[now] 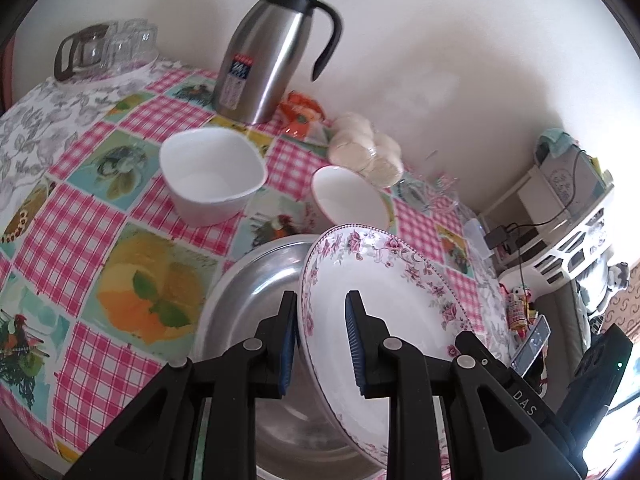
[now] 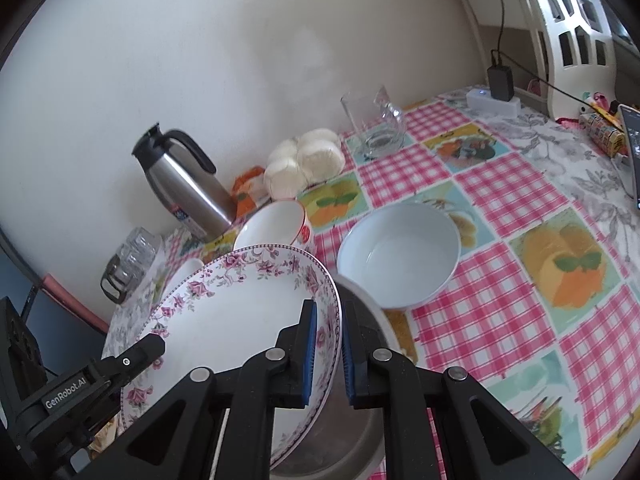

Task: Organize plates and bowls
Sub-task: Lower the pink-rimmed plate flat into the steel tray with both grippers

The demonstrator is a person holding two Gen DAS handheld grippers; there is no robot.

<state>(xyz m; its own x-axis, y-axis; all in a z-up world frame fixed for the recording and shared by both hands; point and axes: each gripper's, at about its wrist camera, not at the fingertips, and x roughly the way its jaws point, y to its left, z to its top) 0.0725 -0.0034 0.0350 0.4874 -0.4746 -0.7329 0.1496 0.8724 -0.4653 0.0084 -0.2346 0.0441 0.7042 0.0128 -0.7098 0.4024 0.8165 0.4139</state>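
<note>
Both grippers held the same floral plate (image 1: 384, 280), each at one side of its rim. The left gripper (image 1: 322, 344) had its jaws narrow, one blue pad inside the plate and the other behind the rim, and the rim stood between them. The right gripper (image 2: 329, 354) was pressed tight on the opposite edge of the floral plate (image 2: 240, 312), with its pads nearly together around the thin rim. In the right wrist view the left gripper (image 2: 154, 346) appeared at the far-left edge of the plate.

The plate was tilted and lifted over a metal tray (image 1: 256, 276), which lay on the checked tablecloth (image 1: 92, 208) directly under it. I could not tell if the plate touched the tray.

Behind the plate, towards the wall, stood a small bowl with a red pattern (image 2: 276, 224). To the left of the plate in the left wrist view stood a white square bowl (image 1: 212, 176). To the right of the plate in the right wrist view stood a pale round bowl (image 2: 400, 256), near the plate but apart from it. Further behind the plate, close to the wall, were a steel thermos jug (image 1: 272, 52), a bag of round white cakes (image 2: 304, 160) and a glass mug (image 2: 372, 128).
</note>
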